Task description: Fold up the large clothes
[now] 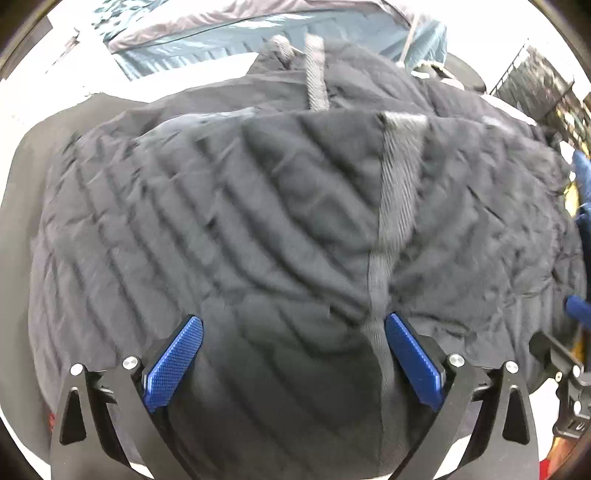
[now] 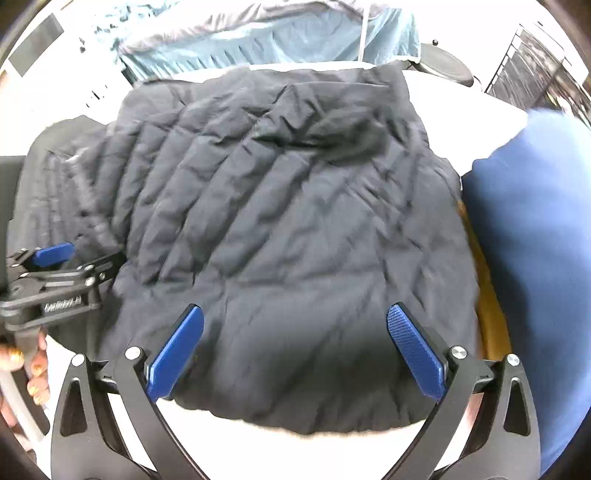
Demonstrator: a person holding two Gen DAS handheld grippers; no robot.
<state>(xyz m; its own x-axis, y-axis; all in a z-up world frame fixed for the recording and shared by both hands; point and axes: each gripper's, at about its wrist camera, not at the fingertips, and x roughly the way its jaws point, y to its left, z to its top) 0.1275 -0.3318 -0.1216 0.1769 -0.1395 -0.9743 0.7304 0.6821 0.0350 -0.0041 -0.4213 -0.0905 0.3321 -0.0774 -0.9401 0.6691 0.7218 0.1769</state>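
A large dark navy quilted jacket [image 1: 258,229] lies folded on a white table and fills the left wrist view; a grey ribbed band [image 1: 395,206] runs down it. My left gripper [image 1: 293,325] is open just above the jacket's near part, empty. In the right wrist view the same jacket [image 2: 295,229] lies as a rough square. My right gripper [image 2: 295,317] is open over its near edge, empty. The left gripper [image 2: 55,266] shows at the left edge of that view, held by a hand.
A white table [image 2: 461,96] carries the jacket. A light blue and grey garment [image 2: 258,33] lies at the far side. A blue cloth mass [image 2: 532,236] sits at the right, beside the jacket. A dark rack [image 2: 535,66] stands at the far right.
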